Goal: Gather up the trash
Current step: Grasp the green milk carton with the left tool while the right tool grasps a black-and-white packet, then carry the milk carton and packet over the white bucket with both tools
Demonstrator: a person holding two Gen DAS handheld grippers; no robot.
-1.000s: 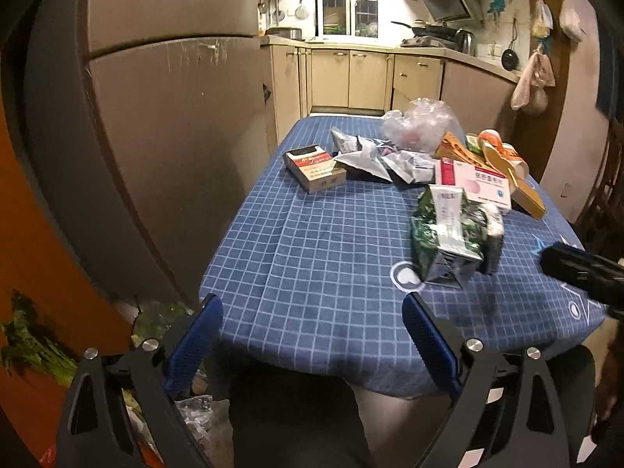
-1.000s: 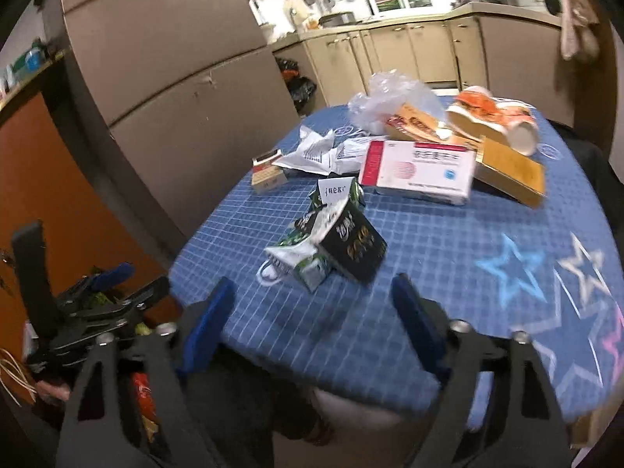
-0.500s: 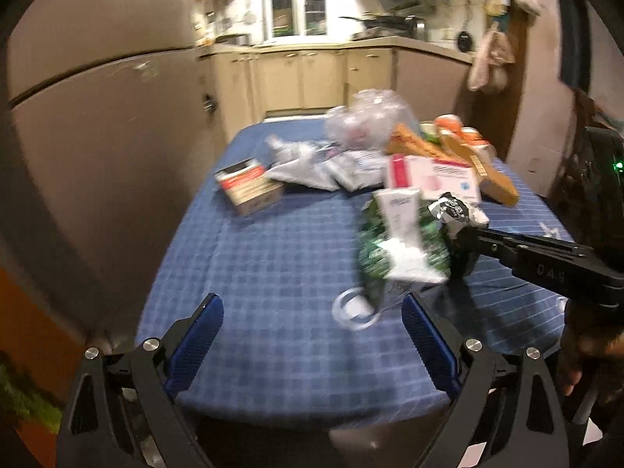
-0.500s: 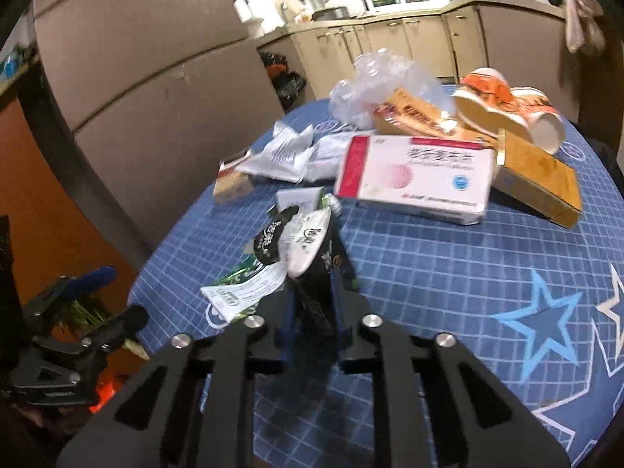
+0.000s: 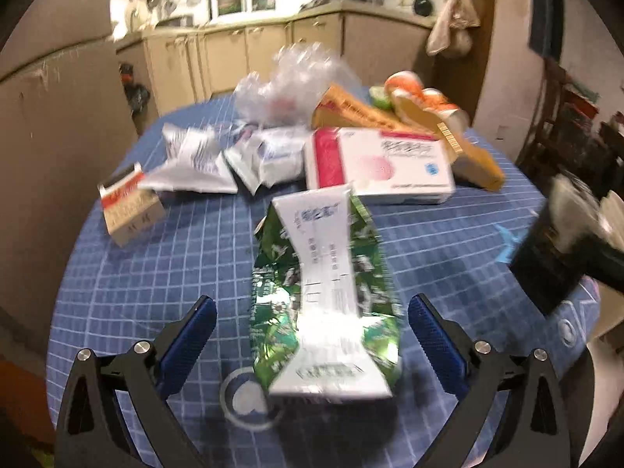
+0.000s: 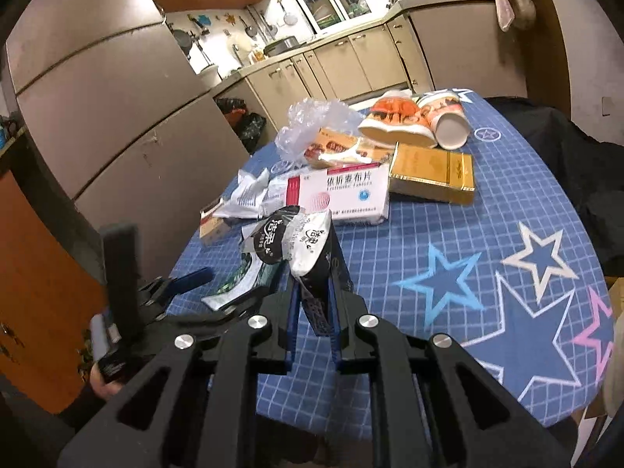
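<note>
R gripper [image 6: 312,304] pinching black-white packet [image 6: 308,249]; L gripper [image 5: 312,327] spread wide, jaws just opened further, around green wrapper [image 5: 323,296] on bench [image 5: 156,273].

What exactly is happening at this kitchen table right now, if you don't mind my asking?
A person is clearing rubbish off the blue checked table with a gripper in each hand. The right gripper is shut on a black and white wrapper. The left gripper is wide open, its jaws having just opened further, either side of a green and white packet lying on the table, not yet pressing it. Boxes, a clear plastic bag, paper cups and crumpled papers wait further back.
</note>
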